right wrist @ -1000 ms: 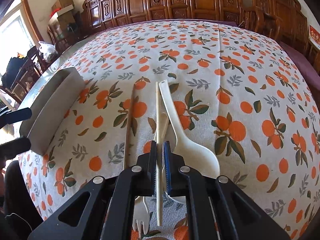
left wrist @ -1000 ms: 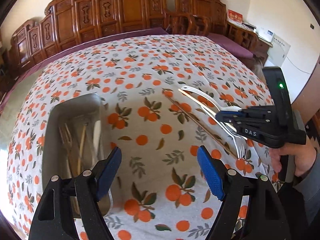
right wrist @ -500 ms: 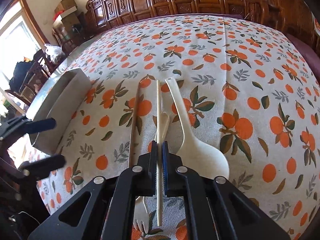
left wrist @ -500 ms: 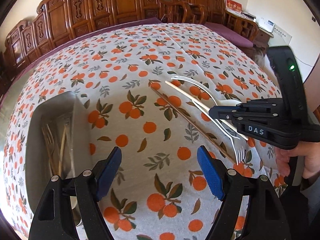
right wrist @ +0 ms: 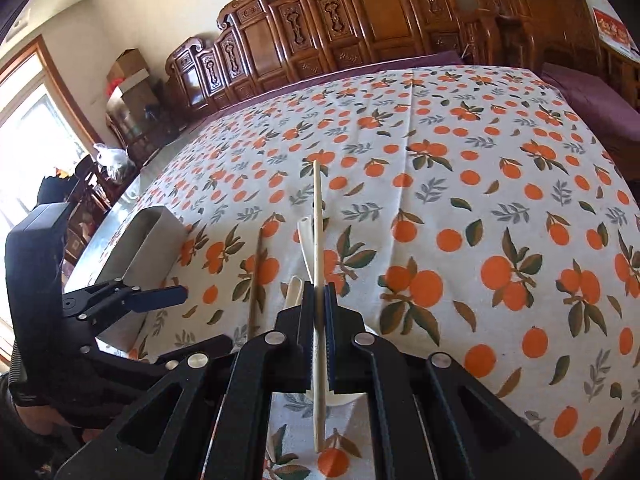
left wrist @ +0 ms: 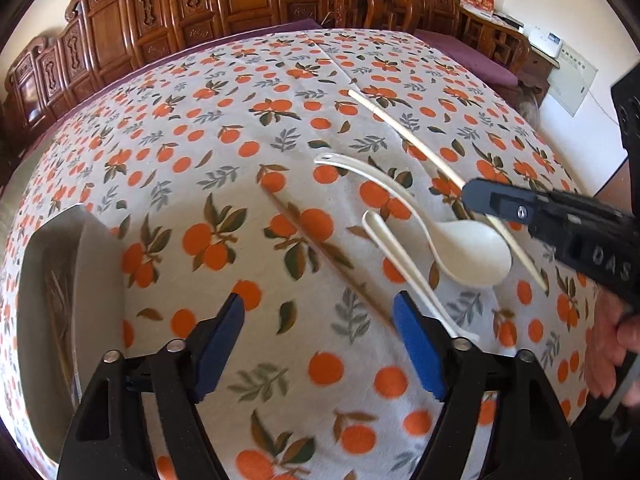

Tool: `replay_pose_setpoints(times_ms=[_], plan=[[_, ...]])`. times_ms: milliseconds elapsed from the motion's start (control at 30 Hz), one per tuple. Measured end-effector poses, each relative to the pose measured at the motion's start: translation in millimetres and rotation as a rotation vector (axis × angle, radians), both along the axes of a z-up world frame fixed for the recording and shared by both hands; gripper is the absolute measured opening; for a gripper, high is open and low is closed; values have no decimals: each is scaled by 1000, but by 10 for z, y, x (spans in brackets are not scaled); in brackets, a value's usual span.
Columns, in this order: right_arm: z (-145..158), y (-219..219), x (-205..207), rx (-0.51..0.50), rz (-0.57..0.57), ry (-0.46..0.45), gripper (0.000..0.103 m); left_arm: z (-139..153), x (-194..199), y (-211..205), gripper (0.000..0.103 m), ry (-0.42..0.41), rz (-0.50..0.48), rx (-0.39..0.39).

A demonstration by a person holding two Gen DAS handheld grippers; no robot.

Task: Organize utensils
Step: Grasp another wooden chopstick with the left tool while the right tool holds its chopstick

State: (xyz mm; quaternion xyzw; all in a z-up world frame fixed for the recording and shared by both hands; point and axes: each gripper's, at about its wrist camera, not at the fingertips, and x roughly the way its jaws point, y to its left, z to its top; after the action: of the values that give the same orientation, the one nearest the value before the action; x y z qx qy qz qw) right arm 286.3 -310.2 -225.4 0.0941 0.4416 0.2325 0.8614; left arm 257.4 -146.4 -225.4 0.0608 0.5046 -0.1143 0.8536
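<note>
My right gripper [right wrist: 319, 292] is shut on a pale chopstick [right wrist: 317, 224] and holds it lifted above the cloth; it also shows in the left wrist view [left wrist: 404, 130], with the right gripper [left wrist: 476, 200] at the right. A white spoon [left wrist: 460, 246], a white fork [left wrist: 404, 264] and a brown chopstick [left wrist: 320, 256] lie on the orange-print tablecloth. My left gripper [left wrist: 318, 322] is open and empty, low over the cloth near the brown chopstick. A metal tray [left wrist: 96, 280] with several utensils sits at the left.
The metal tray [right wrist: 148, 240] also shows at the left in the right wrist view, with the left gripper [right wrist: 176, 294] beside it. Carved wooden chairs [left wrist: 240, 4] line the far table edge. The table edge drops off at the right.
My right gripper has lifted the pale chopstick off the cloth, away from the spoon and fork. My left gripper has moved right from the tray toward the loose utensils.
</note>
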Motion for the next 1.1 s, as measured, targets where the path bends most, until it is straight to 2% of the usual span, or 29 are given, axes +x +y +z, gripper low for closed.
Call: replay_pose_setpoints(times_ms=[133, 267, 367, 533, 633, 900, 1100], plan=[[-9, -25, -9, -1, -2, 2, 6, -46, 59, -121, 51, 19, -2, 8], [-34, -9, -13, -10, -2, 8, 6, -165, 100, -157, 42, 77, 2, 5], [-42, 31, -20, -23, 8, 8, 6, -178, 77, -136, 34, 76, -8, 22], [-27, 69, -23, -28, 12, 6, 6, -150, 49, 20, 9, 88, -13, 22], [-12, 130, -33, -38, 24, 3, 6, -140, 22, 122, 4, 90, -12, 24], [52, 336, -121, -44, 59, -5, 6, -106, -183, 383, 4, 75, 0, 21], [27, 469, -210, -77, 74, 0, 6, 97, -341, 581, 4, 32, 9, 15]])
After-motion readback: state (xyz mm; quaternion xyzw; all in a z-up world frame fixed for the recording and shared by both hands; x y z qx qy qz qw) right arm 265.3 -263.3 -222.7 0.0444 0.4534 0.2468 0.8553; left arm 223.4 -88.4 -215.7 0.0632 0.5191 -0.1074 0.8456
